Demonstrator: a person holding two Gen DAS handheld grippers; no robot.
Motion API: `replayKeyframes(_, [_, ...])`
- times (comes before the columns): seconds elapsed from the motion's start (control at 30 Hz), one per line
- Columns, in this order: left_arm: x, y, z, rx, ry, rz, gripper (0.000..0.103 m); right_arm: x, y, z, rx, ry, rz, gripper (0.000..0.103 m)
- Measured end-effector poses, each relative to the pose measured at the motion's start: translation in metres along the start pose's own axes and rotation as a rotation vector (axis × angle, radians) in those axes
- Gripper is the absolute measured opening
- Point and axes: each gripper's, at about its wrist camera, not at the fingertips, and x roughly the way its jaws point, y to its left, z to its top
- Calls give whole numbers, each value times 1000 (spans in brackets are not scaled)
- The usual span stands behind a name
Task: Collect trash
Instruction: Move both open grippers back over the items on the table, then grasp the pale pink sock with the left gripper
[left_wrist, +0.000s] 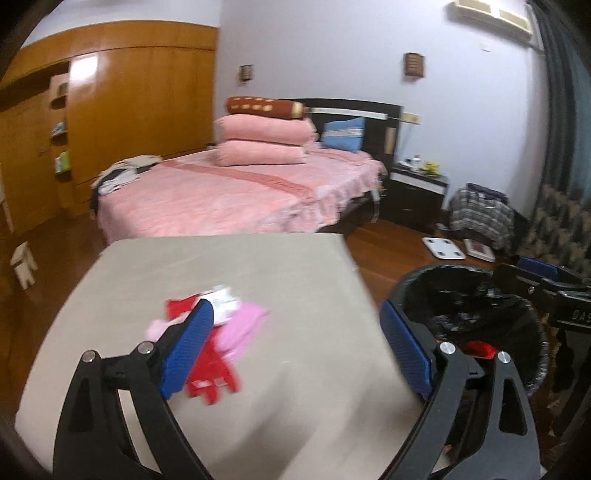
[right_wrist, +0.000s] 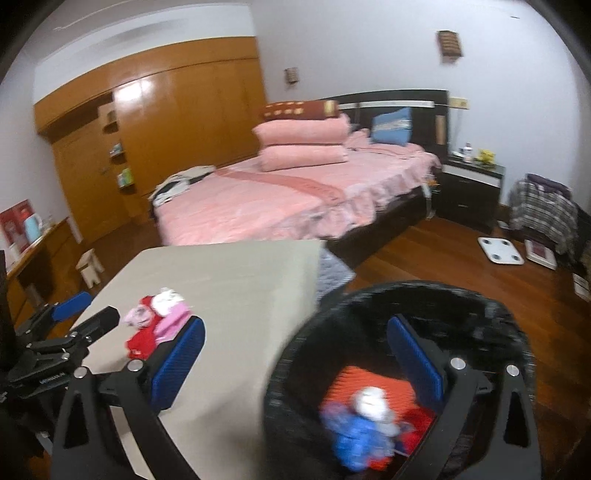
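Bedroom worktop (left_wrist: 221, 266) with red-and-pink wrappers (left_wrist: 218, 332) at 9 o'clock of the lined bin (left_wrist: 461, 295); both hand-held grippers, left (left_wrist: 295, 350) and right (right_wrist: 295, 358), released empty, apparently positioned for collecting.

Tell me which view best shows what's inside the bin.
The right wrist view: it looks down into the bin, showing blue, white and red trash. The left wrist view shows mostly the bin's black liner, with only a red scrap visible.

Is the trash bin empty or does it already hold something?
Not empty. The right wrist view shows the bin holding blue and white wrappers on red-orange trash.
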Motion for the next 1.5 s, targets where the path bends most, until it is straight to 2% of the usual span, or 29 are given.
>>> replayKeyframes(0.23, [0, 57, -12, -47, 28, 119, 89, 35, 51, -5, -57, 5, 40, 97])
replayKeyframes(0.43, [13, 86, -21, -66, 61, 161, 88, 67, 77, -13, -78, 36, 51, 97])
replayKeyframes(0.53, [29, 97, -23, -70, 82, 169, 83, 84, 85, -16, -77, 54, 50, 97])
replayKeyframes(0.93, [104, 114, -28, -81, 142, 188, 82, 129, 96, -21, -83, 100, 32, 97])
replayKeyframes(1.17, [137, 130, -26, -137, 220, 172, 80, 147, 98, -21, -78, 121, 36, 97])
replayKeyframes(1.37, [146, 138, -31, -163, 260, 137, 61, 154, 108, -21, -91, 127, 51, 97])
replayKeyframes(1.43, [144, 138, -31, -160, 252, 120, 43, 157, 111, -20, -96, 129, 55, 97])
replayKeyframes(1.5, [141, 134, -31, -138, 242, 112, 42, 159, 115, -19, -98, 133, 61, 97])
